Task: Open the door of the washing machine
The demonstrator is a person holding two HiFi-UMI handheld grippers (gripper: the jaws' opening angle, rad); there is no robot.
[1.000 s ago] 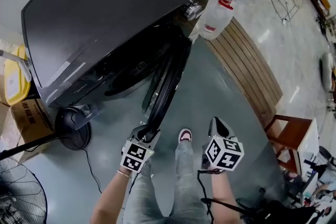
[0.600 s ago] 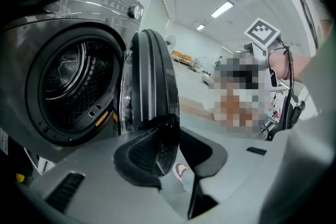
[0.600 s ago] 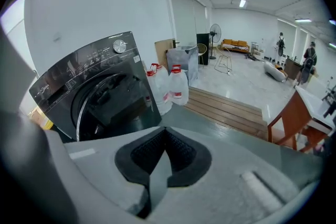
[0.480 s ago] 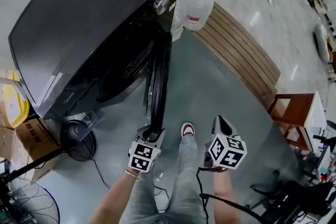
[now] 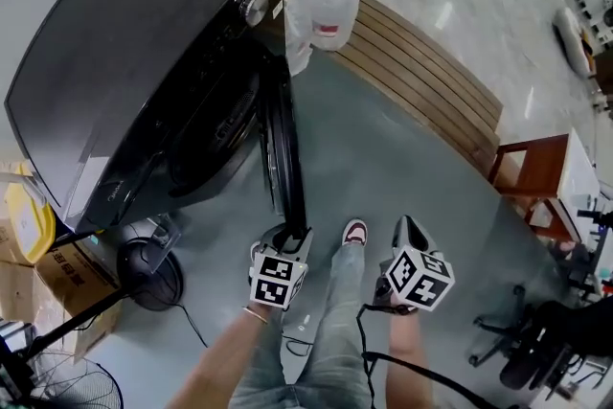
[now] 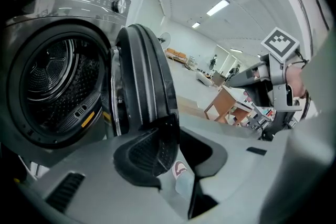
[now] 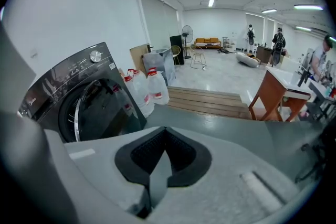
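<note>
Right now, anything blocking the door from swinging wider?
The person's shoe stands on the swing side near the door's free edge, which sits between the left gripper's open jaws. Further round, water bottles by the washing machine's corner might limit it.

Two clear plastic jugs (image 5: 326,7) with red caps stand on the grey floor (image 5: 383,168), just beside one end of a slatted wooden platform (image 5: 426,86). A reddish-brown wooden table (image 5: 529,175) stands near the platform's other end. At the left, a round black fan base (image 5: 148,278) sits on the floor with a cable (image 5: 187,321) trailing from it, close to a cardboard box (image 5: 24,263) and a yellow container (image 5: 11,225). A black office chair (image 5: 536,350) is at the lower right. Far down the hall stand a pedestal fan (image 7: 185,33) and an orange sofa (image 7: 207,40).
</note>
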